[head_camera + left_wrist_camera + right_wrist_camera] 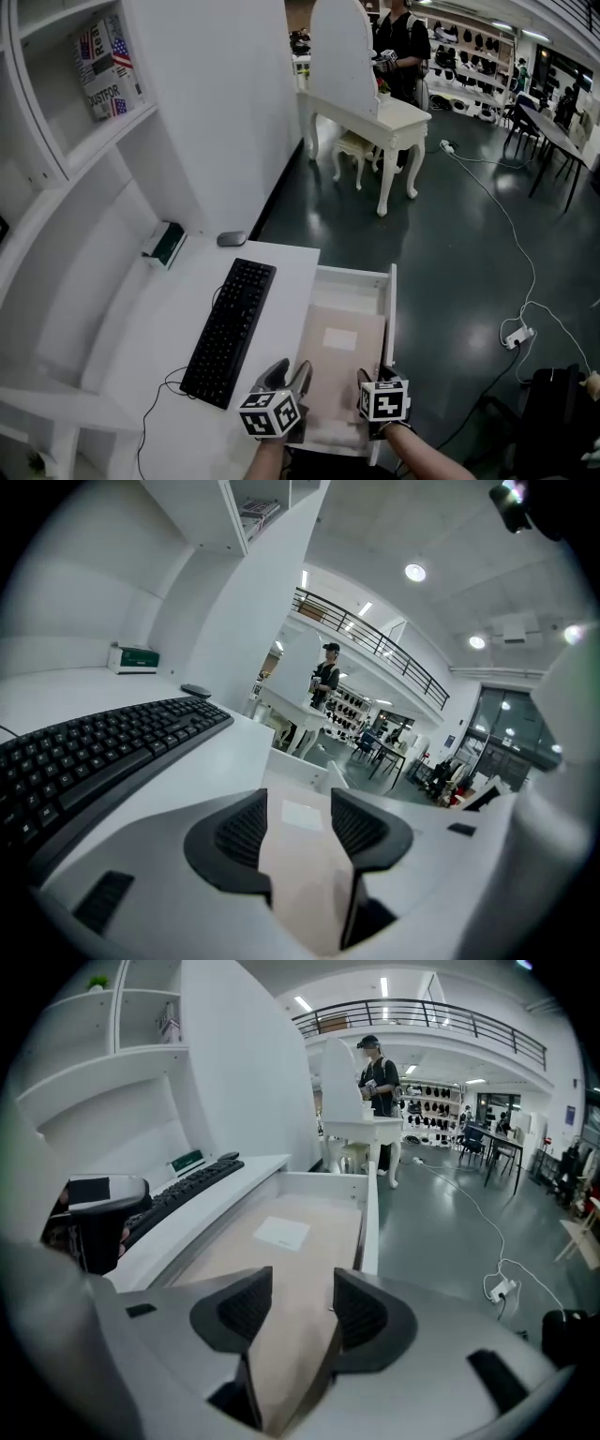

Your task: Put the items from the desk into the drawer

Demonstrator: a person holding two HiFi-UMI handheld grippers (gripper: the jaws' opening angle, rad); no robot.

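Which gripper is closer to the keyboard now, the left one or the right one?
Left. The left gripper is just beside the near right corner of the keyboard; the right gripper is farther to the right, over the open drawer.

— What's the floor (441, 244) like?
— Dark and glossy, with a white cable (511, 228) trailing across it.
— And furniture?
— White shelves (94, 131) on the left, a white vanity (375, 117) with a stool (354, 145) beneath it. Round ceiling lights (415, 572) and a railed balcony (422, 1009) above.
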